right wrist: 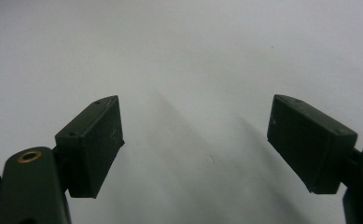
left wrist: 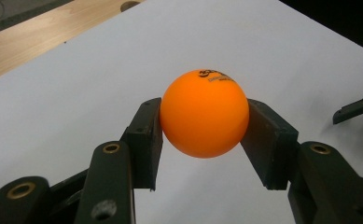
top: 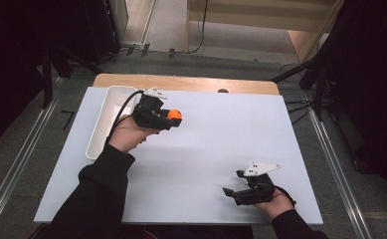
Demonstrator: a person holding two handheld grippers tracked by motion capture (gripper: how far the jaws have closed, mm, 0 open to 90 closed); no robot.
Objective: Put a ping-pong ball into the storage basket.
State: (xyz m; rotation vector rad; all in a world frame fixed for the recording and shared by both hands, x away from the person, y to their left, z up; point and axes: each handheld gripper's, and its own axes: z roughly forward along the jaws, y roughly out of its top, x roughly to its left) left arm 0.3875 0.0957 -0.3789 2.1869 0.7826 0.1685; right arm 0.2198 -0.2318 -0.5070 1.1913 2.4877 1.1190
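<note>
Your left gripper point(left wrist: 202, 135) has its two black jaws clamped on a smooth, matte orange ball point(left wrist: 204, 113), held above the white table sheet point(top: 206, 144) just beside the long white tray point(top: 106, 122). The ball's small black print is too small to read. Your right gripper point(right wrist: 195, 144) sits low over the sheet's near right part, jaws spread wide with nothing between them. Bare wood point(top: 181, 82) edges the table's far side.

Dim dark surroundings, bright white table point(top: 206, 149), soft shadows, mild blur, slight grain
</note>
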